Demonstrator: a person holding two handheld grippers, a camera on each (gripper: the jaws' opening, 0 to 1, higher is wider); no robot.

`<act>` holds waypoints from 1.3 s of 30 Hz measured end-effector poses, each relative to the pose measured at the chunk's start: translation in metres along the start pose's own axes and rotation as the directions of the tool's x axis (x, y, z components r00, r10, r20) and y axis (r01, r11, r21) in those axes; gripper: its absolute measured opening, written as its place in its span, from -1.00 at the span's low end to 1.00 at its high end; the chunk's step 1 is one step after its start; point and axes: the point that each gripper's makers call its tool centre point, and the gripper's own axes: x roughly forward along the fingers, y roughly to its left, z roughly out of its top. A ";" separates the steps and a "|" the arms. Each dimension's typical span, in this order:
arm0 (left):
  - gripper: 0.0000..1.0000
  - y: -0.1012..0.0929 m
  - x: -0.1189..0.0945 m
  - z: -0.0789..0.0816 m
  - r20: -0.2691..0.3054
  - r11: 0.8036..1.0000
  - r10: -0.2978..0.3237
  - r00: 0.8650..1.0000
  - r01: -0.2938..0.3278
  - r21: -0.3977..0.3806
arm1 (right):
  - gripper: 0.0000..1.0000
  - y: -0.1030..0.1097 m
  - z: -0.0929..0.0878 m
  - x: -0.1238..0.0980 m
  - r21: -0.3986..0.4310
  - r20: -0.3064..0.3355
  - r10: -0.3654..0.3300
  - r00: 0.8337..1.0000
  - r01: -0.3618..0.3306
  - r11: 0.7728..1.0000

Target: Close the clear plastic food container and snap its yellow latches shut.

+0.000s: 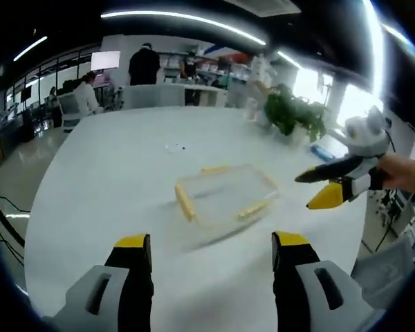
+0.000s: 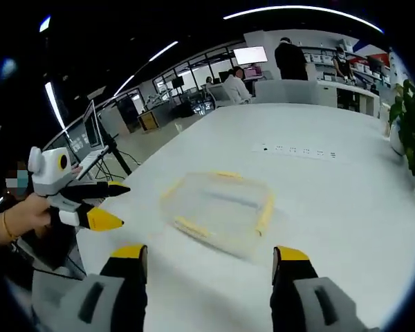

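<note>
A clear plastic food container (image 1: 225, 197) with yellow latches lies flat on the white table (image 1: 124, 173), blurred by motion. My left gripper (image 1: 212, 250) is open, short of the container, nothing between its jaws. The right gripper (image 1: 318, 190) comes in from the right, open, beside the container's right end and apart from it. In the right gripper view the container (image 2: 221, 207) lies ahead of my open right gripper (image 2: 211, 261). The left gripper (image 2: 104, 204) comes in from the left, open, held by a hand.
A potted green plant (image 1: 294, 114) stands at the table's far right, with a blue object (image 1: 325, 151) near it. A power strip (image 2: 297, 151) lies beyond the container. People, desks and monitors fill the room behind the table.
</note>
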 end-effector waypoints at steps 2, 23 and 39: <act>0.40 -0.003 -0.004 -0.003 -0.002 1.000 -0.006 1.000 0.006 -0.007 | 0.47 0.002 -0.004 -0.003 -0.008 -0.002 0.001 1.000 -0.001 1.000; 0.53 -0.022 -0.026 -0.030 -0.006 0.999 -0.034 0.999 0.034 0.009 | 0.51 0.017 -0.038 -0.037 -0.072 -0.028 -0.005 1.000 0.003 0.997; 0.56 -0.028 -0.029 -0.043 -0.028 0.997 -0.061 0.998 0.062 0.037 | 0.54 0.019 -0.051 -0.048 -0.083 -0.043 0.001 0.999 -0.004 0.997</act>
